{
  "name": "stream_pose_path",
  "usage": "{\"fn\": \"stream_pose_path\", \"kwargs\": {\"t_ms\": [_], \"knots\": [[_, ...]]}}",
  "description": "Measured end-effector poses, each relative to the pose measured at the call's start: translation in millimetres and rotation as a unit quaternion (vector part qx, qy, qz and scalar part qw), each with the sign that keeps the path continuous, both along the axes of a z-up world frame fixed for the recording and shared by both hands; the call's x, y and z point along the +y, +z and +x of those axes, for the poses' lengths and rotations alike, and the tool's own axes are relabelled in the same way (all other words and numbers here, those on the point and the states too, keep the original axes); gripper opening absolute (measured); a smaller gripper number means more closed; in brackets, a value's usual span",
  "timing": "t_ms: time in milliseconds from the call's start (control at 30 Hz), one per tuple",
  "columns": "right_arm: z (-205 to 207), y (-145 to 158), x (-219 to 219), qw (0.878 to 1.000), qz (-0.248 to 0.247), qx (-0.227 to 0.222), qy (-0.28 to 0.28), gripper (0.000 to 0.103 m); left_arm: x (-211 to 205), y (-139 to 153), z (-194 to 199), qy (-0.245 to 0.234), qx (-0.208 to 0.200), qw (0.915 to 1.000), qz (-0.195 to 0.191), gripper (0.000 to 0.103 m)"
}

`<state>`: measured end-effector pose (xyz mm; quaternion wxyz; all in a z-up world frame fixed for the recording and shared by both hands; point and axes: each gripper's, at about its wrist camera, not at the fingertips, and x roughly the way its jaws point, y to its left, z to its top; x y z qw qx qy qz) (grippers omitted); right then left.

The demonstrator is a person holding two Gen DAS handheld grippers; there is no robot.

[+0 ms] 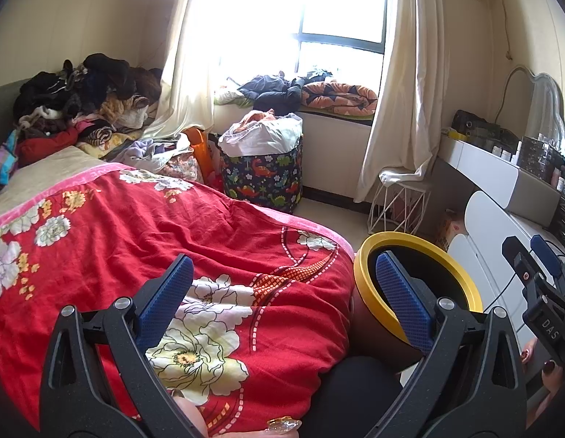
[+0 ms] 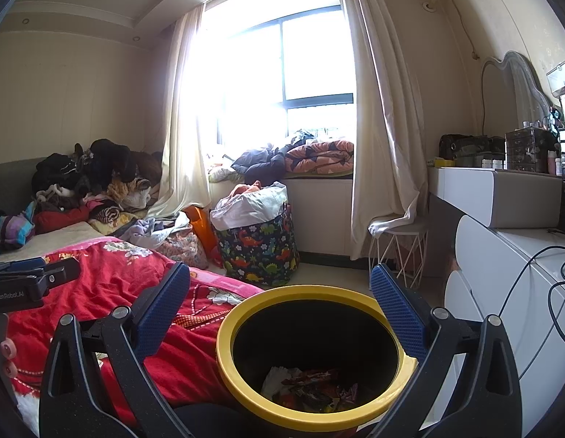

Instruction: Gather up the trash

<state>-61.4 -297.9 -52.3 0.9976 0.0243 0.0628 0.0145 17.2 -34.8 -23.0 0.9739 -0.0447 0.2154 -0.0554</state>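
Observation:
A round bin with a yellow rim [image 2: 227, 361] stands between the bed and the white dresser; it also shows in the left wrist view [image 1: 461, 273]. Wrappers and crumpled paper [image 2: 311, 387] lie at its bottom. My right gripper [image 2: 280, 299] is open and empty, held just above the bin's mouth. My left gripper [image 1: 286, 284] is open and empty over the red floral bedspread [image 1: 136, 237], its right finger in front of the bin's rim. The right gripper shows at the right edge of the left wrist view [image 1: 537, 273].
A pile of clothes [image 1: 81, 102] lies at the head of the bed. A dinosaur-print basket [image 2: 260, 252] stuffed with bags stands by the window. A white wire stool [image 2: 399, 252] and a white dresser [image 2: 508, 292] with cables and cosmetics line the right side.

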Motion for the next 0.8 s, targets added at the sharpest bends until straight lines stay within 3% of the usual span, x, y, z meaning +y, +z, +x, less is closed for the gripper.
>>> {"fn": "stream_pose_path", "kwargs": {"t_ms": [800], "knots": [[-1.3,0.2,-2.5,1.0,-0.001,-0.001,0.003,0.097,2.2,-2.3,-3.4,0.011,0.002,0.9998,0.015,0.092]]}}
